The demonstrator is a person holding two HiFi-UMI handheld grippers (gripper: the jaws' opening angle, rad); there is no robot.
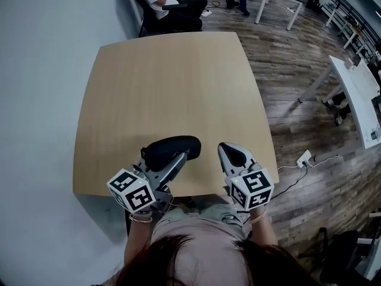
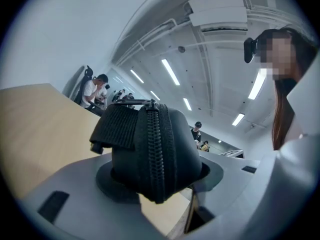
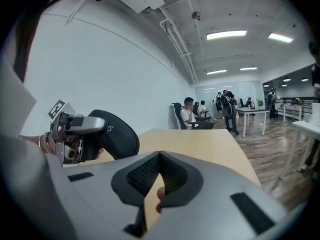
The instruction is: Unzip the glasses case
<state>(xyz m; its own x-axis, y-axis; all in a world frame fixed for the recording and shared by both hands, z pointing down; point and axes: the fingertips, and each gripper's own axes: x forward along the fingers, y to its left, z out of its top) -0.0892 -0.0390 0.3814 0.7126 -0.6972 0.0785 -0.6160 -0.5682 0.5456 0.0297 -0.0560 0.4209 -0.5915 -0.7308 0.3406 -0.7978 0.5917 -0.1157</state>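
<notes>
Low in the middle, left gripper point(image 1: 177, 159) lies level, clamped on the case point(image 1: 170, 146); right gripper point(image 1: 228, 153) beside it tilts down, jaws together.

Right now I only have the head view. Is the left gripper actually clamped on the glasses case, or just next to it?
Observer: Clamped. In the left gripper view, the left gripper has its jaws pressed on both sides of the glasses case.
Operator: Zip state?
Observer: The zipper is closed along the whole edge facing that camera. The slider appears to sit at the top end.
Operator: Right side got anything?
Observer: No. In the right gripper view, the right gripper has its jaws together with nothing between them, and it is apart from the case.
</notes>
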